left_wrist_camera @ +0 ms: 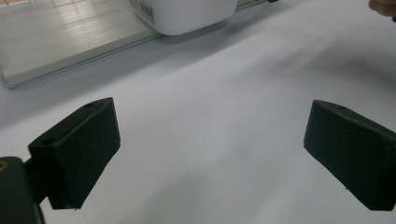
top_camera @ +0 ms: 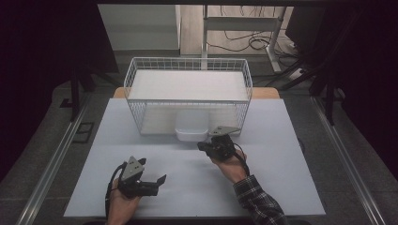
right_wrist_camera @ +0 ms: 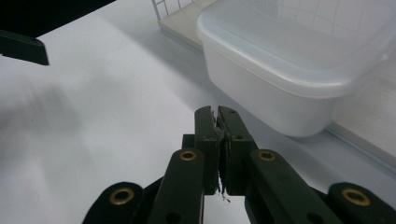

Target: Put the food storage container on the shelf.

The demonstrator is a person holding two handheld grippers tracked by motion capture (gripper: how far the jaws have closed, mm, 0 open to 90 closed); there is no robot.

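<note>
Plastic container [top_camera: 191, 131], white with a clear lid, sits at the front of the white wire basket [top_camera: 136, 75], poking out of the basket's open lower front onto the pale surface [top_camera: 263, 187]. The right gripper [top_camera: 202, 146] hovers just in front of the container, near its right corner, and its jaws are pressed together with nothing between them; in the right gripper view the container [right_wrist_camera: 289, 70] sits close ahead and to the right of the closed tips [right_wrist_camera: 218, 116], near them but not touching. The left gripper [top_camera: 162, 180] is low over the surface, well apart from the container and nearer the person's edge, jaws spread wide and empty. In the left gripper view only bare surface [left_wrist_camera: 210, 140] lies between the pads, with the container's rounded base [left_wrist_camera: 187, 16] farther ahead.
</note>
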